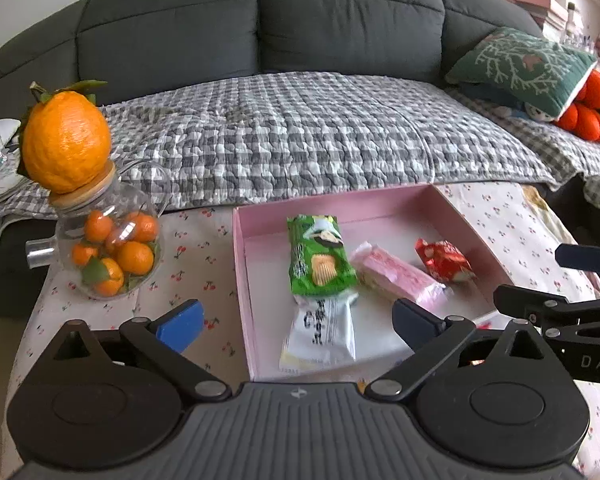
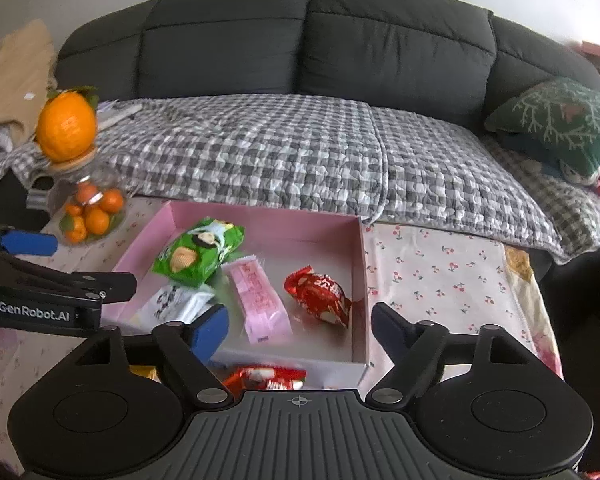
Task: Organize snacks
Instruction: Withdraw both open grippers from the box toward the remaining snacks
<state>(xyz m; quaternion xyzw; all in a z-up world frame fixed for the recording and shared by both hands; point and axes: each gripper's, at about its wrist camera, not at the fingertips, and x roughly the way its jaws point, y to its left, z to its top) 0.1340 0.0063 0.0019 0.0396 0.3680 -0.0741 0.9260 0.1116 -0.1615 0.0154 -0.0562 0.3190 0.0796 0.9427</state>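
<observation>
Sorting underway | four packets in pink cardboard box (image 2: 260,224) | red wrapped snack (image 2: 266,378) left on bench near edge | left claw (image 1: 296,320) and right claw (image 2: 300,328) both spread, empty

Shallow pink cardboard box (image 1: 452,204) sits on cherry-print tablecloth (image 1: 196,256), sofa with checked quilt (image 1: 300,136) behind. In box, left to right: green snack packet (image 1: 320,260) overlapping white packet (image 1: 320,332) nearer camera, pink wrapped bar (image 1: 396,276), red foil sweet (image 1: 444,260). Round glass jar of small oranges (image 1: 112,248) left of box, large orange citrus fruit (image 1: 66,142) on its lid. Another red packet (image 2: 266,378) outside box's near wall.
</observation>
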